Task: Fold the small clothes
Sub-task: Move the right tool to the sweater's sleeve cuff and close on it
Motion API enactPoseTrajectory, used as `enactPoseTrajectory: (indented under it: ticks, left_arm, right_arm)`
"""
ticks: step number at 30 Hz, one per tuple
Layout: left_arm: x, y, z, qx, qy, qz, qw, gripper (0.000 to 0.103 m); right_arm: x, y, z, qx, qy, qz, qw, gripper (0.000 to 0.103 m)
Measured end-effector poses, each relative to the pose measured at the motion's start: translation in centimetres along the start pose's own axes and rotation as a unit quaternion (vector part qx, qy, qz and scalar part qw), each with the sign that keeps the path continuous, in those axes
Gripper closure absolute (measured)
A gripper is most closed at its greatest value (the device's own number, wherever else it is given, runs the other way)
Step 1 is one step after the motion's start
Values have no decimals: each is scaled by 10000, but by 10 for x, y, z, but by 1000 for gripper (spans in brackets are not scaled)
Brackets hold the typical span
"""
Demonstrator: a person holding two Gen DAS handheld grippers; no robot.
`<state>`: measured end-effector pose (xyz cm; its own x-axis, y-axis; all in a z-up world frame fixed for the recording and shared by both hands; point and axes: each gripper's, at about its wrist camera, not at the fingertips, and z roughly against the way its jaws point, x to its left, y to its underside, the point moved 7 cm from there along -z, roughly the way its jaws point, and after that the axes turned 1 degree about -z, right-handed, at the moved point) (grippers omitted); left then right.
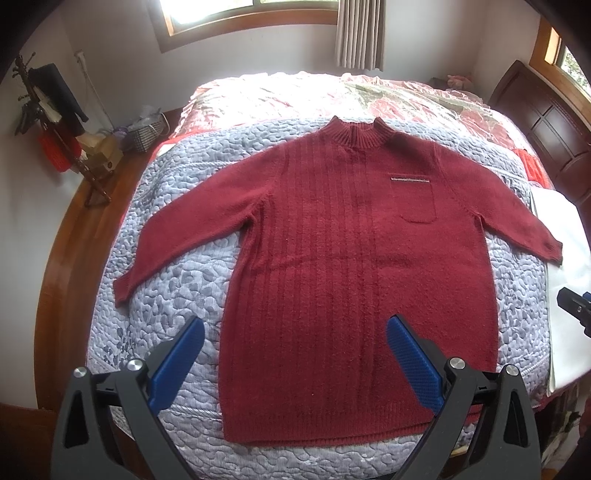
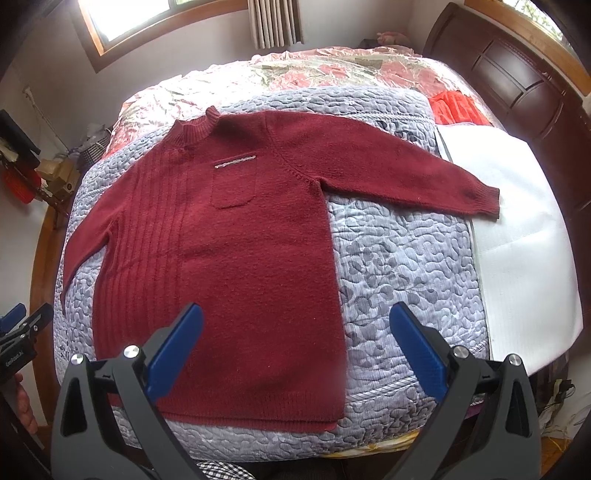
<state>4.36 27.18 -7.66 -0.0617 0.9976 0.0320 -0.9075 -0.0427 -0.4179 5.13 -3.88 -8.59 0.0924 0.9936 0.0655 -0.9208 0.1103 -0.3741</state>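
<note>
Left gripper: blue-padded fingers spread wide, nothing between them. Held above the near end of the bed, over the sweater's hem. One pad sits over bare quilt just off the sweater's side edge, the other over the knit.

Right gripper: fingers likewise splayed apart, empty. Also above the hem end; one pad over the knit, the other over quilt beyond the sweater's opposite side edge. No contact visible from either tool.

Dark red sweater: lies flat, front up, unfolded, on the grey-blue quilt. Collar at the end farthest from the grippers, hem nearest. Both sleeves spread outward and angled down from the shoulders. Ribbed vertical bands run down one half of the front; a chest pocket with a pale trim line sits on the other half, below the collar.

Right-wrist view: the cuff on the pocket side reaches past the quilt's edge onto a white sheet lying beside the quilt. The other sleeve ends on the quilt.

Beyond the sweater's collar: a pink floral bedspread, then a wall with a wood-framed window and a curtain. Dark wooden headboard past the white sheet on the pocket side. On the ribbed side of the sweater, off the bed, a coat stand and cluttered boxes on the wood floor.
</note>
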Motion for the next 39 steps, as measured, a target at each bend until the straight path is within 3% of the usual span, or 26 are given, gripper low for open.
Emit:
enactPoseTrajectory:
  ticks: [4, 9, 17, 23, 31, 35, 39]
  left_arm:
    - [-28, -15, -16, -4, 45, -12, 10000, 4]
    - [-86, -45, -33, -149, 88, -188, 9997, 4]
    - [-211, -105, -66, -550, 374, -336, 9972, 4]
    - [-270, -134, -88, -621, 544, -243, 9963, 4]
    - [-285, -143, -101, -626, 297, -267, 9972, 4]
    - [-276, -140, -104, -609, 148, -224, 9978, 4]
    - [-267, -138, -107, -591, 57, -180, 9981, 4]
  right_arm:
    - [-59, -24, -16, -26, 22, -387, 9992, 3]
    - [-159, -66, -44, -101, 430, -613, 9971, 3]
    - [-299, -113, -119, 259, 363, -1000, 9940, 3]
    - [-375, -131, -170, 565, -2, -1504, 9870, 3]
    - [-405, -134, -208, 914, 27, -1305, 9872, 4]
    - [-413, -136, -218, 865, -249, -1479, 9849, 4]
    - [-412, -139, -218, 750, -143, -1245, 9893, 7]
